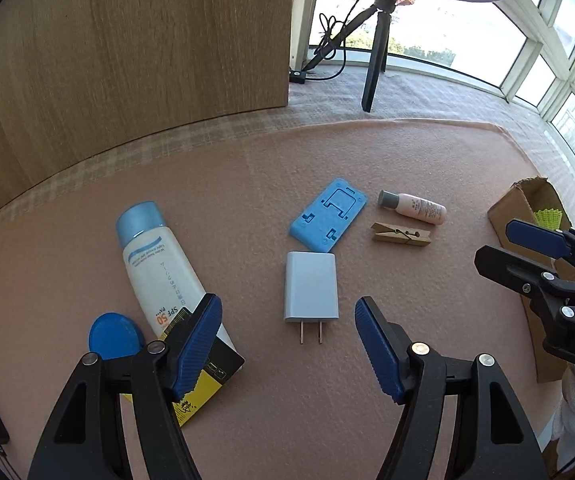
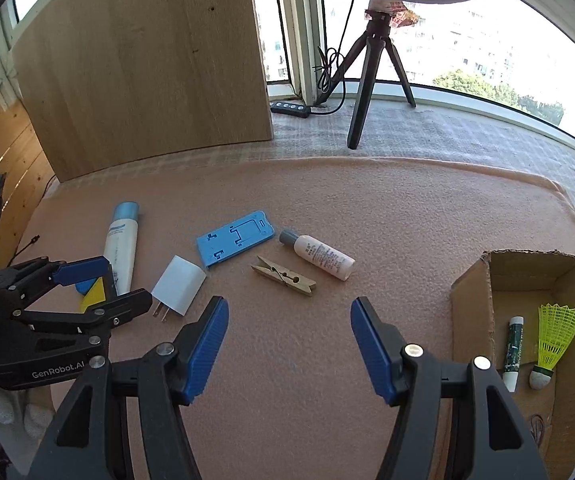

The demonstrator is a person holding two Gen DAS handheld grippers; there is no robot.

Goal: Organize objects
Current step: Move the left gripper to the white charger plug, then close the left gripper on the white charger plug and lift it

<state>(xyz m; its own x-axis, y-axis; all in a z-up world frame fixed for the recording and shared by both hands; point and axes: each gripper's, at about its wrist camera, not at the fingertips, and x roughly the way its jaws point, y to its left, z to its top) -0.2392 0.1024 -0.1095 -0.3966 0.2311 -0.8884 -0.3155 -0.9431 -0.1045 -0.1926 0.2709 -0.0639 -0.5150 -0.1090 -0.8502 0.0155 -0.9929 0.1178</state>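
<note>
**Both grippers open above the scattered objects**

On the far left of the pink felt-covered bench [image 2: 367, 208] lies a round blue plastic lid [image 1: 116, 335], touching a yellow and black flat packet [image 1: 203, 380]. On this packet rests the lower end of a white sunscreen tube with a blue cap [image 1: 159, 264]. The left gripper [image 1: 287, 344] hangs over this area with its jaws wide apart and nothing between them; its left finger covers a part of the tube. Just in front of it lies a white wall charger with two metal pins [image 1: 310, 287]. Behind the charger is a flat blue plastic phone stand [image 1: 327, 214], very near to it. To the right come a wooden clothespin [image 2: 283, 276] and a small pale pink bottle with a grey cap [image 2: 319, 256], lying side by side. The right gripper [image 2: 289, 348] is also open and empty, over bare felt. On the far right stands an open cardboard box [image 2: 471, 280], holding a yellow plastic shuttlecock [image 2: 555, 332] and a thin green and white tube [image 2: 513, 348].
</note>
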